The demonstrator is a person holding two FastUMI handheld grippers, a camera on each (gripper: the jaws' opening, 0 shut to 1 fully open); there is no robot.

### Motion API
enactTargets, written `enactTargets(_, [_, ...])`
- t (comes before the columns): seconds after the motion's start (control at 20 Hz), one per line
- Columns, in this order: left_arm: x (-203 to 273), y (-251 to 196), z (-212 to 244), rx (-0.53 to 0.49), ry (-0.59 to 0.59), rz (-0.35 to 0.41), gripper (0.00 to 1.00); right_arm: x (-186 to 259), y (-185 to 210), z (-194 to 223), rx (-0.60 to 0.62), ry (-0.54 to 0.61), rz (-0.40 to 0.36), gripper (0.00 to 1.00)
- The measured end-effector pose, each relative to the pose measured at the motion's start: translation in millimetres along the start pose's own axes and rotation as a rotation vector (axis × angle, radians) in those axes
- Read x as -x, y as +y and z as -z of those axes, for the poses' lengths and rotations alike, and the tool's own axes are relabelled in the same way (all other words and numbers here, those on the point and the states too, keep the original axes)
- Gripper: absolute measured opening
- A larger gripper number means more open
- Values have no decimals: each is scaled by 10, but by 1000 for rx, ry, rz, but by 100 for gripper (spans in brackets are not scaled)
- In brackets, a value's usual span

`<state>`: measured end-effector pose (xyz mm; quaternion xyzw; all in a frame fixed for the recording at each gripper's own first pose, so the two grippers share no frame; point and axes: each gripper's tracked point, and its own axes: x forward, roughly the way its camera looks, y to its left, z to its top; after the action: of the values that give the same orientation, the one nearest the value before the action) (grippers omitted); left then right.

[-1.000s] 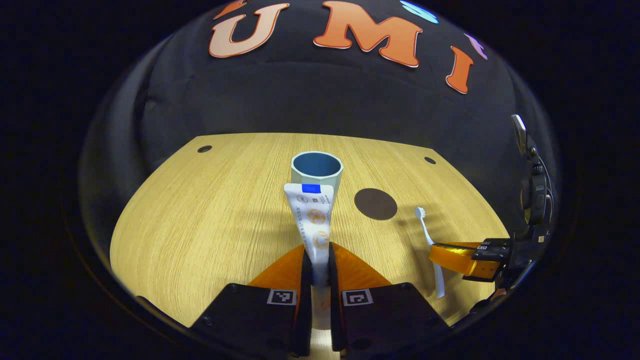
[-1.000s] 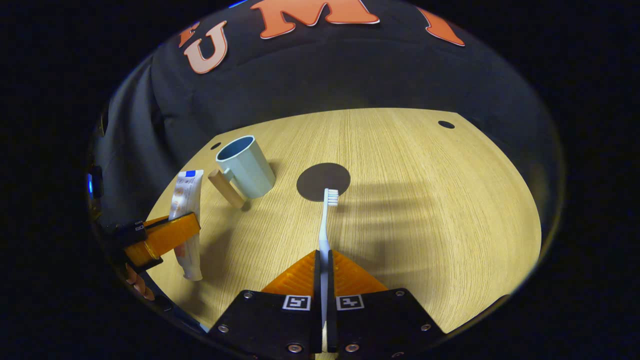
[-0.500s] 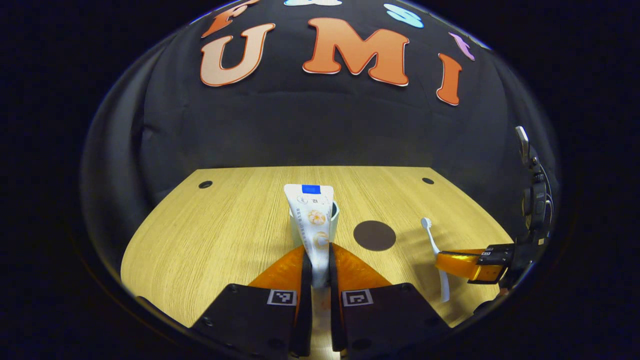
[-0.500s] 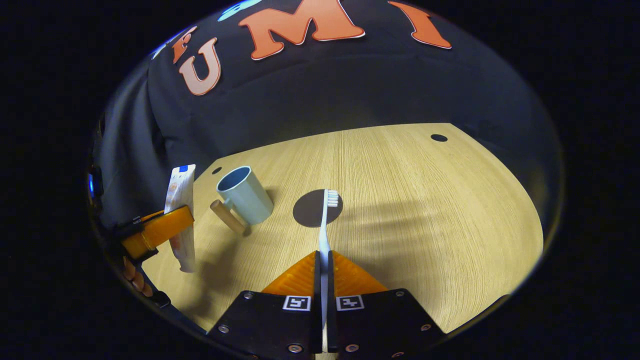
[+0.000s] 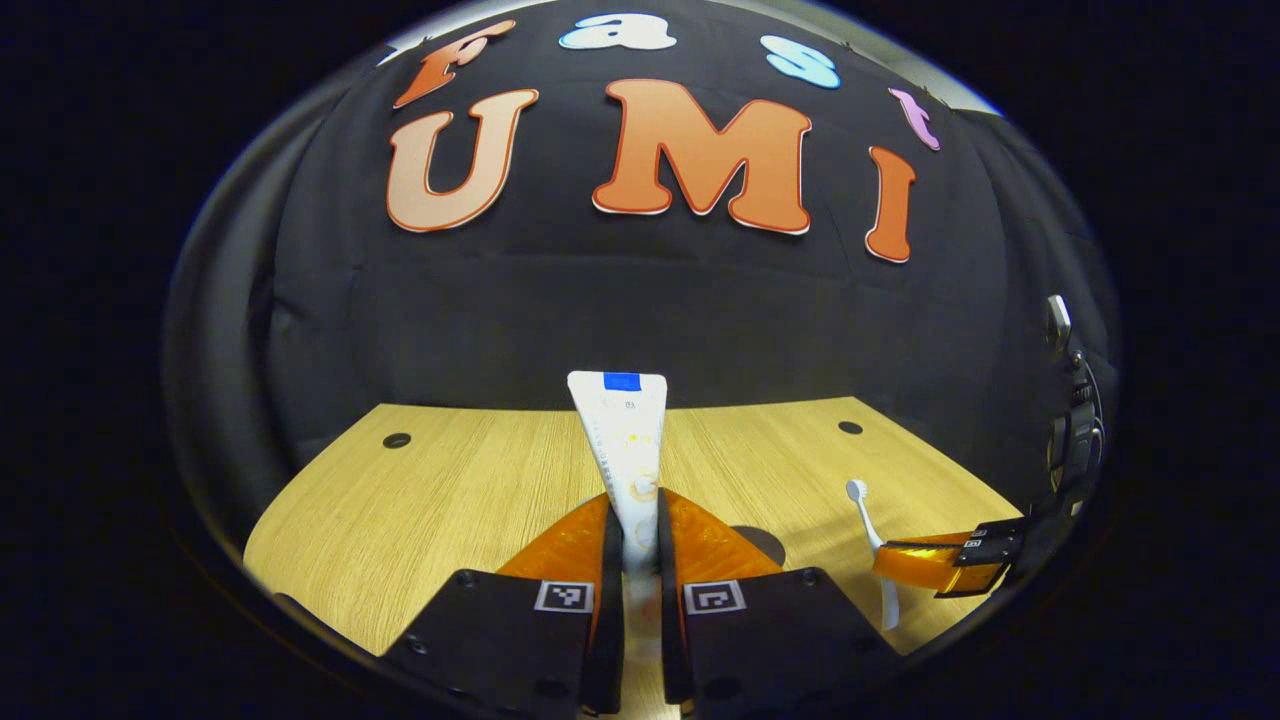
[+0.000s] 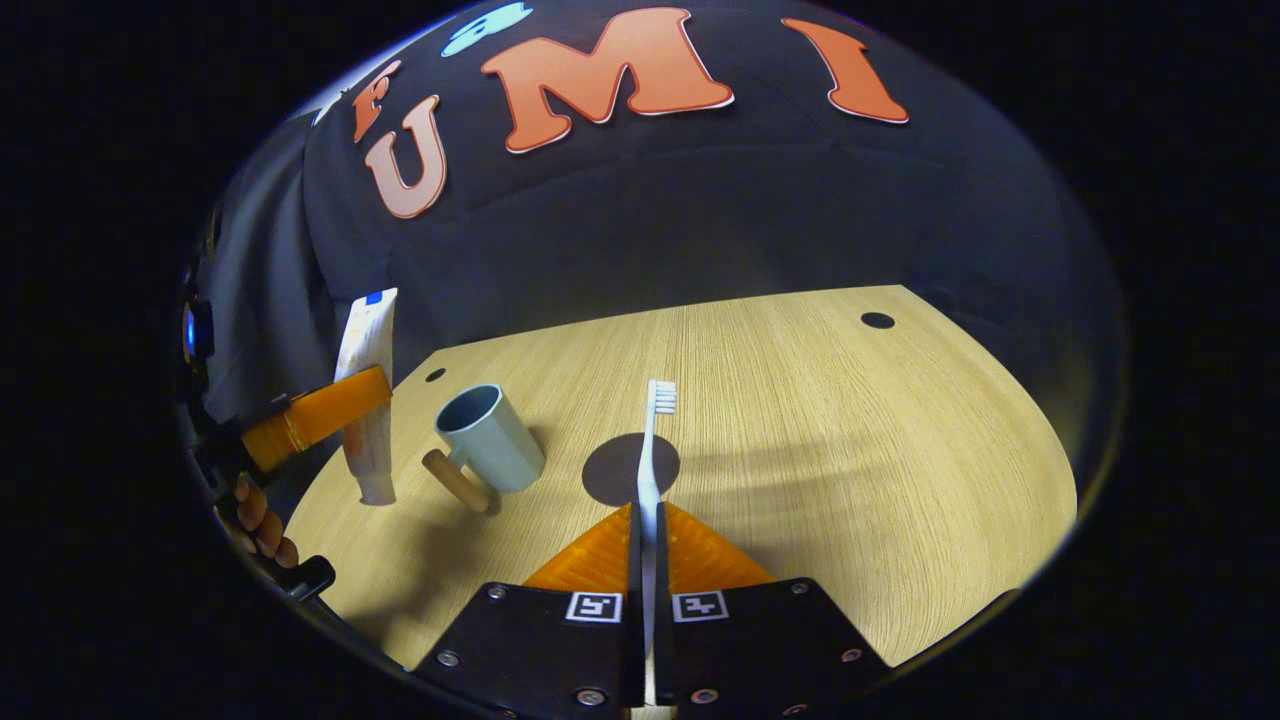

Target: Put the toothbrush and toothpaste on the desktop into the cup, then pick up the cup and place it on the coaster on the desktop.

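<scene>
Left gripper view: left claw closed on a white toothpaste tube, both fingers pressing its lower part, crimped blue-marked end pointing up and away above the wooden desk. Dark round coaster partly hidden just right of the fingers. Farther right, right claw gripping a white toothbrush, bristle head up.

Right gripper view: right claw shut tight on the toothbrush handle, brush lifted clear of the desk, head raised in front of the dark coaster. Pale blue cup with a wooden handle standing upright on the desk left of the coaster, apart from it, nothing seen inside. At far left, left claw clamped around the toothpaste tube, tube held upright in the air, cap end down, left of the cup. Fingertips of a hand below that claw.
</scene>
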<state>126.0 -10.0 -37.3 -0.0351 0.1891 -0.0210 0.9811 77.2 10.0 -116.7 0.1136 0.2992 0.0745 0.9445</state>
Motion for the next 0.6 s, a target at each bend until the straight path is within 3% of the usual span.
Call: enactTargets(0.6, [-520, 121, -582, 61, -228, -5, 19, -108, -177, -334, 8, -111, -11, 4])
